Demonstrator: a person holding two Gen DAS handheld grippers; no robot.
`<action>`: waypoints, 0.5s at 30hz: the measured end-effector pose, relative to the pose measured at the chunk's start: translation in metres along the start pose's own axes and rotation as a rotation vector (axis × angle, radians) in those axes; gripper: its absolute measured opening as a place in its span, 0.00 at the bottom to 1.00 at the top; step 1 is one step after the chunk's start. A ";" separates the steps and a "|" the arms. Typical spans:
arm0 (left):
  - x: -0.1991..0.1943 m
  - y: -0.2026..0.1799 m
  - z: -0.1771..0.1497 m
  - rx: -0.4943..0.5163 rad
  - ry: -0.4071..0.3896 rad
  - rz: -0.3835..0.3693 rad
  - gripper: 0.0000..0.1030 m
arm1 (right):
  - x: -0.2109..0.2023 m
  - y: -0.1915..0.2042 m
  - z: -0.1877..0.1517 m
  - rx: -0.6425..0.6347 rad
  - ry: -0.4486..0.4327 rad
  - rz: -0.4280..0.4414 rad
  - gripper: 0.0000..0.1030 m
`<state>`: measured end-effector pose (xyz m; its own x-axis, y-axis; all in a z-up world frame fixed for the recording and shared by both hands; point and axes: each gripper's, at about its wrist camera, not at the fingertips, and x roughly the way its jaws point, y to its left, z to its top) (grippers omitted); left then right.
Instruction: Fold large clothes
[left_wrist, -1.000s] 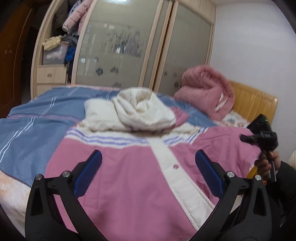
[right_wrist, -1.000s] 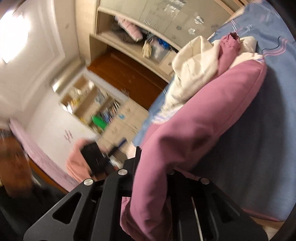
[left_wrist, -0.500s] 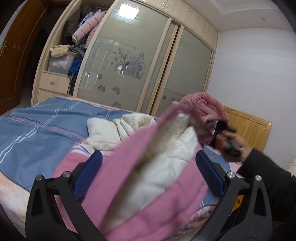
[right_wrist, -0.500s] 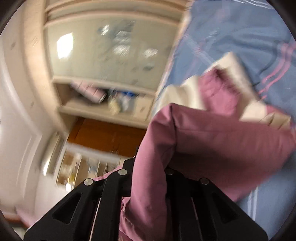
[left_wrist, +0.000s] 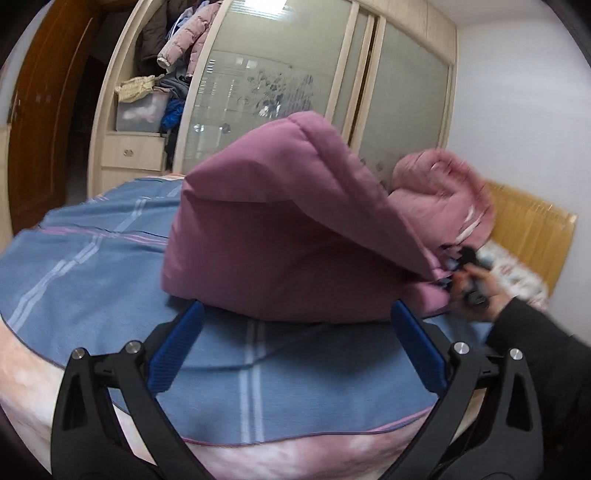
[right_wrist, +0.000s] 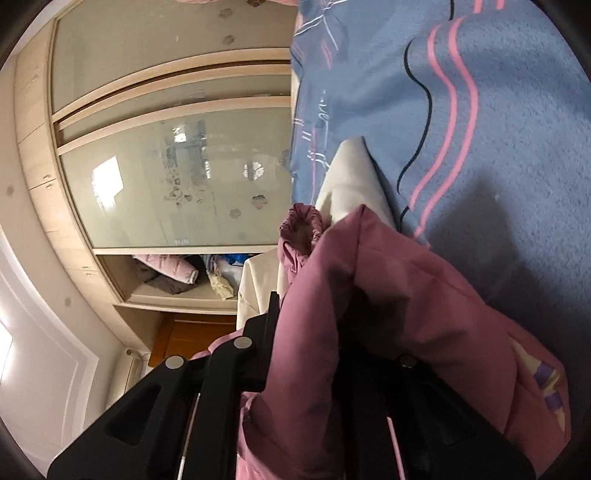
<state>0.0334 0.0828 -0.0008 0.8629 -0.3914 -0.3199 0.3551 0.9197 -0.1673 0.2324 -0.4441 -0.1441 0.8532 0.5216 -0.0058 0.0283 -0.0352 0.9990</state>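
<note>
A big pink padded jacket (left_wrist: 280, 243) with cream panels lies folded over on itself on the blue bed cover (left_wrist: 236, 376). My left gripper (left_wrist: 295, 343) is open and empty, just in front of the jacket's near edge, blue pads (left_wrist: 173, 350) wide apart. My right gripper (right_wrist: 314, 332) is shut on a fold of the pink jacket (right_wrist: 388, 314); the cloth drapes over its fingers and hides the tips. It also shows at the right of the left wrist view (left_wrist: 469, 269), held by a hand at the jacket's right edge.
A rolled pink quilt (left_wrist: 443, 195) lies at the head of the bed by the wooden headboard (left_wrist: 528, 229). A wardrobe with frosted sliding doors (left_wrist: 273, 99) and open shelves of clothes (left_wrist: 159, 92) stands behind the bed. The bed's near edge (left_wrist: 258, 458) is below my left gripper.
My right gripper has carried the jacket's near half up and over toward the far side, folding it onto itself. The cream hood and front are now covered. My left gripper stayed open.
</note>
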 end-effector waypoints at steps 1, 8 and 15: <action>0.005 0.002 0.004 0.023 -0.002 0.027 0.98 | -0.002 -0.002 0.001 0.010 0.004 0.014 0.09; 0.041 0.001 0.047 0.386 -0.022 0.162 0.98 | -0.008 -0.003 0.000 0.026 0.024 0.046 0.09; 0.077 -0.032 0.064 0.913 -0.014 0.233 0.98 | -0.009 -0.001 -0.002 0.033 0.035 0.056 0.10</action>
<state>0.1112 0.0248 0.0398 0.9499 -0.1994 -0.2408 0.3122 0.6457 0.6969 0.2240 -0.4467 -0.1447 0.8351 0.5476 0.0526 -0.0014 -0.0935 0.9956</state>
